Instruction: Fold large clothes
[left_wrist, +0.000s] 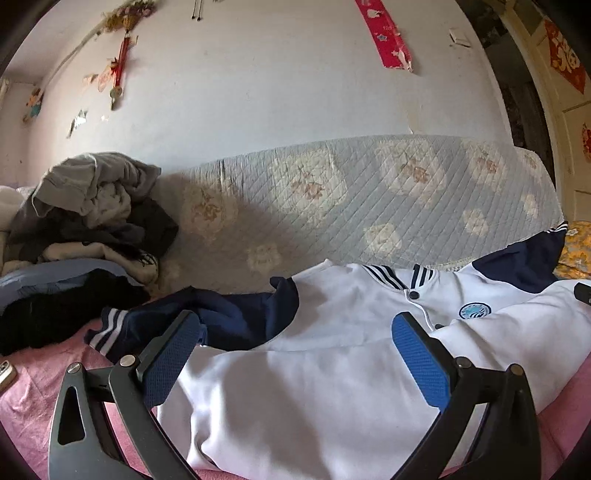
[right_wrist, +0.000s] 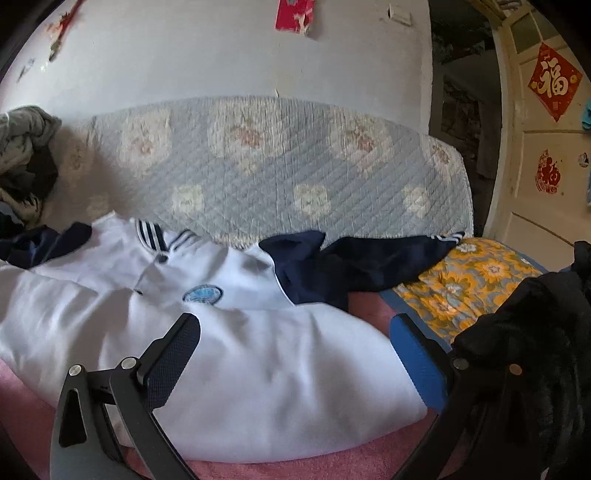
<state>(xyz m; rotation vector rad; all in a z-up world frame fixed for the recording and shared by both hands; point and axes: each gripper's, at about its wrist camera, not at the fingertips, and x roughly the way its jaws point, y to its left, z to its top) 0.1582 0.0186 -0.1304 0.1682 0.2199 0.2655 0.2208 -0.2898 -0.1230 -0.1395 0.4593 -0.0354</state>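
Note:
A white varsity jacket (left_wrist: 317, 376) with navy sleeves lies spread on a pink bed cover, collar toward the wall, its lower part folded up over the chest. Its left navy sleeve (left_wrist: 207, 321) lies bunched at the left. In the right wrist view the jacket (right_wrist: 236, 354) fills the middle and its other navy sleeve (right_wrist: 354, 266) stretches right. My left gripper (left_wrist: 295, 332) is open and empty above the jacket's left side. My right gripper (right_wrist: 295, 328) is open and empty above the jacket's right side. Both have blue pads (left_wrist: 421, 362).
A heap of grey and dark clothes (left_wrist: 96, 210) sits at the left against a quilted floral cover (left_wrist: 369, 199) on the wall. A black garment (right_wrist: 532, 332) lies at the right over a yellow floral cushion (right_wrist: 472, 280). A small object (left_wrist: 5, 374) lies at the left edge.

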